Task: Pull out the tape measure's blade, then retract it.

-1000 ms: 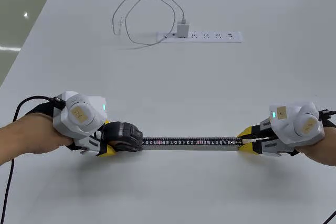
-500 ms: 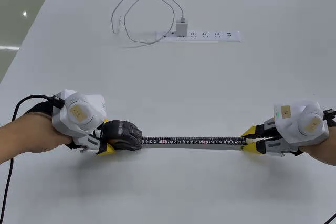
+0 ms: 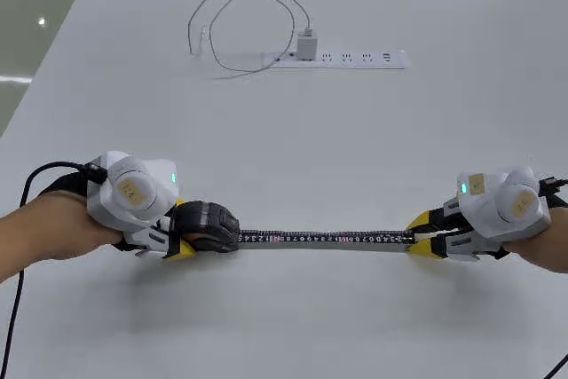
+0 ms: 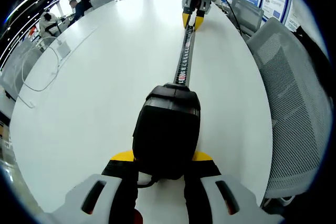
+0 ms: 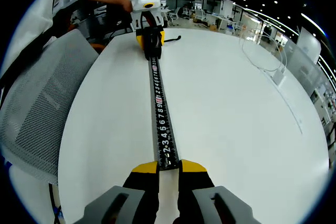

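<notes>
Clamping the tape measure case [image 3: 209, 224] in our left gripper [image 3: 182, 232], we pinch the extended blade tip [image 3: 401, 238] in our right gripper [image 3: 419, 236].

Before me the white counter [image 3: 355, 157] bears a white power strip [image 3: 342, 59] and looped white cable [image 3: 190, 28] at its far side. Nearer, a black tape measure case [image 3: 206, 225] rests, blade [image 3: 324, 238] drawn out.
</notes>
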Demonstrator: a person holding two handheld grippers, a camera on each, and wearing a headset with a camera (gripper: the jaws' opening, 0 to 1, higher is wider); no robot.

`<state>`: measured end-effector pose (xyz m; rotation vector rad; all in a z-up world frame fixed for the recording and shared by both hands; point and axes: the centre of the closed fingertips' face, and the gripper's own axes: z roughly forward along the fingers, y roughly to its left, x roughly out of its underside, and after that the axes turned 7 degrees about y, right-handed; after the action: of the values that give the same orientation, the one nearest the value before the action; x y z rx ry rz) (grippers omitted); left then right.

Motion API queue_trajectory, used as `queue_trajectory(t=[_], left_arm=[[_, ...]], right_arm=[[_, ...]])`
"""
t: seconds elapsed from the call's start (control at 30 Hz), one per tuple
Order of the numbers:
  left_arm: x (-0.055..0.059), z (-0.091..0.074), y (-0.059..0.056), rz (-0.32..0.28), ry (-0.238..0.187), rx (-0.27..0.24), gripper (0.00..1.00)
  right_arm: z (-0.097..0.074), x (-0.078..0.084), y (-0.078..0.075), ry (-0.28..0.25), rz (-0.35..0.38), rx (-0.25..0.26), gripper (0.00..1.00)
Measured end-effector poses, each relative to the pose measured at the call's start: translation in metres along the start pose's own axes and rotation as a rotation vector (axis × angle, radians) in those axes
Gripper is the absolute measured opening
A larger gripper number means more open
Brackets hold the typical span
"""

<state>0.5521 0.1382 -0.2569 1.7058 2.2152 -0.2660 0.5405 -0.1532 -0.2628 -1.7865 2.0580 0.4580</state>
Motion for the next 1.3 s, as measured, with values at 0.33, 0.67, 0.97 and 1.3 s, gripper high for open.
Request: queue_trajectory(t=[0.33, 0.67, 0.97, 1.3], left_arm=[[0.0011, 0.0005, 0.0014, -0.006, 0.006, -0.001, 0.29], [0.0008, 0.0004, 0.0009, -0.001, 0.009, -0.004, 0.29], [0.0007, 0.0002, 0.0005, 0.007, 0.012, -0.007, 0.29], [-0.0004, -0.0009, 0.0004, -0.005, 0.014, -0.005, 0.3]], right_arm=[[0.0, 0.0028, -0.0022, 0.012, -0.007, 0.0, 0.09], [-0.0007, 0.0023, -0.0008, 0.034, -0.033, -0.006, 0.1], [-0.0007, 0.0032, -0.0004, 0.042, -0.036, -0.004, 0.1], [-0.0016, 0.0046, -0.0014, 0.045, -0.02, 0.002, 0.11]])
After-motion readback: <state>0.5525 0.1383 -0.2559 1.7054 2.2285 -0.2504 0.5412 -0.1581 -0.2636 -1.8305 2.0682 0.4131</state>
